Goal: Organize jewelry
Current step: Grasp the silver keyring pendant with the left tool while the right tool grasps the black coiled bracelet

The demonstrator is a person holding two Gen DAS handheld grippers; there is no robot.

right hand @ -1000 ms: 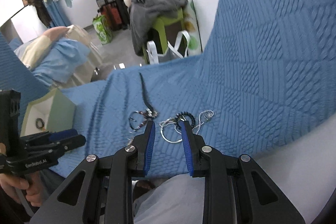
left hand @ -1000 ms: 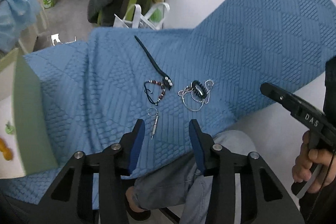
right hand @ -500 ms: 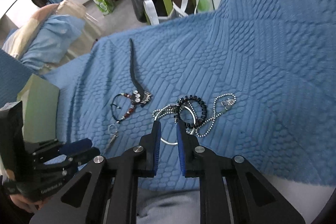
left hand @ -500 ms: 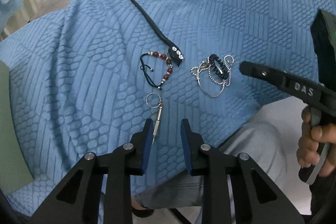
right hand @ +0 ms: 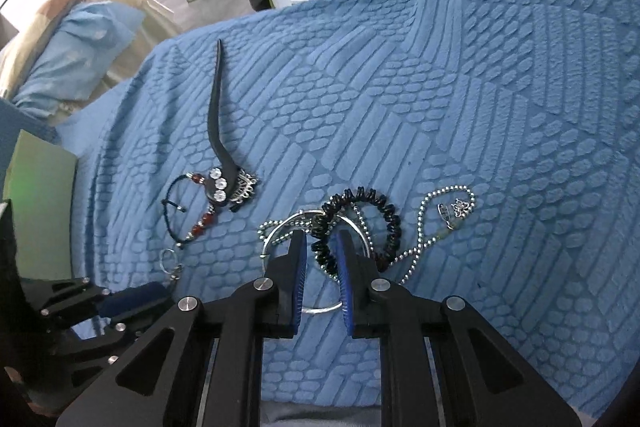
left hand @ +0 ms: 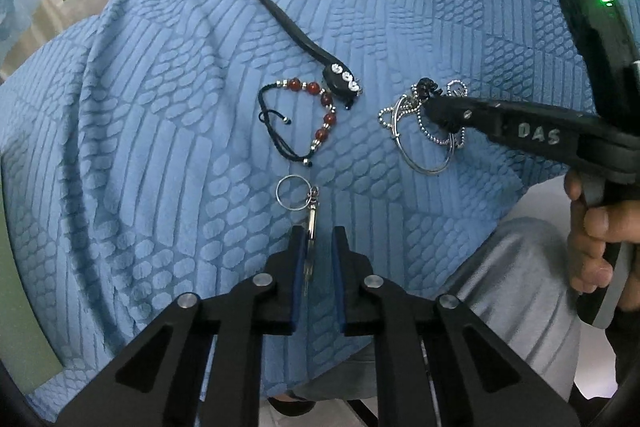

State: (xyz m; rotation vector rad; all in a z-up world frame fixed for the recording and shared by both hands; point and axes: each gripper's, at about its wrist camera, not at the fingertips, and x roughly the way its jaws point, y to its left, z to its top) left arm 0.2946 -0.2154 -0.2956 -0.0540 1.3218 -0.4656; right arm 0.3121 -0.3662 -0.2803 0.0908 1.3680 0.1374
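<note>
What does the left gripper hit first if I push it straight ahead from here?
Probably the keyring pendant: its metal bar already lies between the left gripper fingers, with its split ring just beyond the tips. Further on lies the red bead bracelet. Height above the blue blanket is unclear.

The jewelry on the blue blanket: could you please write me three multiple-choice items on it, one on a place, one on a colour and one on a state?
1. Where does the keyring pendant lie?
A. between the left gripper fingers
B. on the hair stick
C. under the bangle

2. What colour are the bracelet beads?
A. green
B. dark red
C. yellow

3. How does the right gripper stand?
A. shut tight on the ball chain
B. far from any jewelry
C. open, astride the black coil bracelet

Answers: 1 A, the pendant's stem runs in between the fingers. 2 B, the beads look dark red beside silver spacers. 3 C, a gap shows on both sides of the coil.
</note>
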